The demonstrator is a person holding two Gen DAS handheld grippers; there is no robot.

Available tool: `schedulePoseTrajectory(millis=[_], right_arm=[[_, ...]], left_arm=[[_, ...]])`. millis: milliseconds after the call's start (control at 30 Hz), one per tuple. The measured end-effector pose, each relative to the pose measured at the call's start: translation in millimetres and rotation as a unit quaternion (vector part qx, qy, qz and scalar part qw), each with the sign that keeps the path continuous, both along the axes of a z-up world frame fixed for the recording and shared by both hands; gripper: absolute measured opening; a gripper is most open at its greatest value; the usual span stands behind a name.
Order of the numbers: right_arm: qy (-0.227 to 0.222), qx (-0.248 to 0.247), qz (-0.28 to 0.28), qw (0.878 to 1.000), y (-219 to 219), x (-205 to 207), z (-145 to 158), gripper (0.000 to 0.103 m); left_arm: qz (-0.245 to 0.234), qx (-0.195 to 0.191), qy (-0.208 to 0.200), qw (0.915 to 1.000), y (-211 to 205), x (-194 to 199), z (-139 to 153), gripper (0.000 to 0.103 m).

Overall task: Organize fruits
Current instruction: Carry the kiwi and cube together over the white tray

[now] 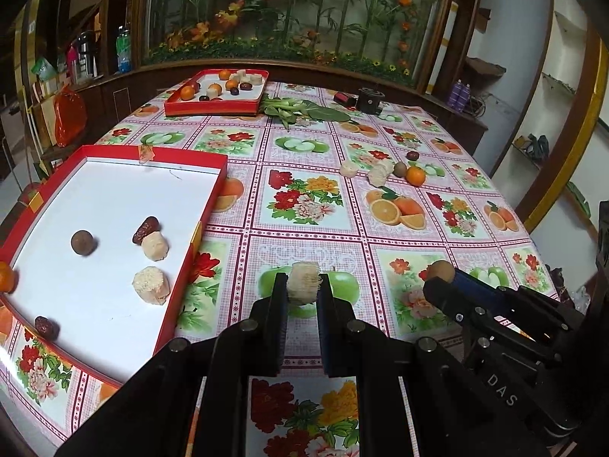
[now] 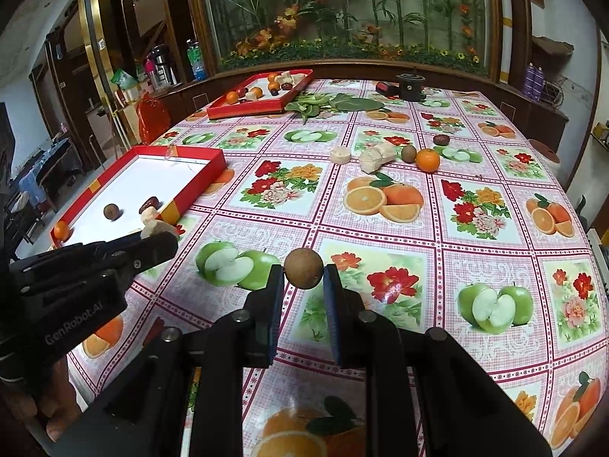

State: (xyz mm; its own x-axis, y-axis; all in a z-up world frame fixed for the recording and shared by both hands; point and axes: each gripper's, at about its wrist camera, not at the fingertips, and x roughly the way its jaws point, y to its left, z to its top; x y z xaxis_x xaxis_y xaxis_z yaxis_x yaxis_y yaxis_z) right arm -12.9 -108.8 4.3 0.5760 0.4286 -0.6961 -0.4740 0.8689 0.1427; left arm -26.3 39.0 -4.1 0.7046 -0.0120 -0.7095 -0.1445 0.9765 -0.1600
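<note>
- My left tool (image 1: 302,285) is squeezing a pale, rough, stubby chunk (image 1: 302,281), holding it above the desk (image 1: 380,243).
- My right tool (image 2: 303,275) is pinching a small, round, brown fruit (image 2: 303,268) with dull skin.
- The red tray (image 1: 182,266) with the smooth white floor is sitting just to the left of my left tool, so that tool is the nearer one.
- In the tray two pale chunks, two wrinkly dark red fruits and a brown ball are already lying.
- I think I am going left next, chunk first.
</note>
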Motion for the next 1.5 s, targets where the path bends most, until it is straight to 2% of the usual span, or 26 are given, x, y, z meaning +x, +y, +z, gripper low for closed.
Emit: schedulePoseTrajectory(millis=[867, 1233, 1500], right_arm=[[0.002, 0.002, 0.002, 1.0, 1, -2, -3, 0.023], [-0.002, -0.007, -0.027, 1.0, -2, 3, -4, 0.023], [-0.006, -0.005, -0.024, 1.0, 1, 3, -1, 0.023]], left_arm=[[0.018, -0.007, -0.001, 0.9998, 18, -14, 0, 0.012], [0.012, -0.005, 0.001, 0.9999, 14, -13, -2, 0.012], [0.015, -0.004, -0.002, 0.9999, 15, -13, 1, 0.012]])
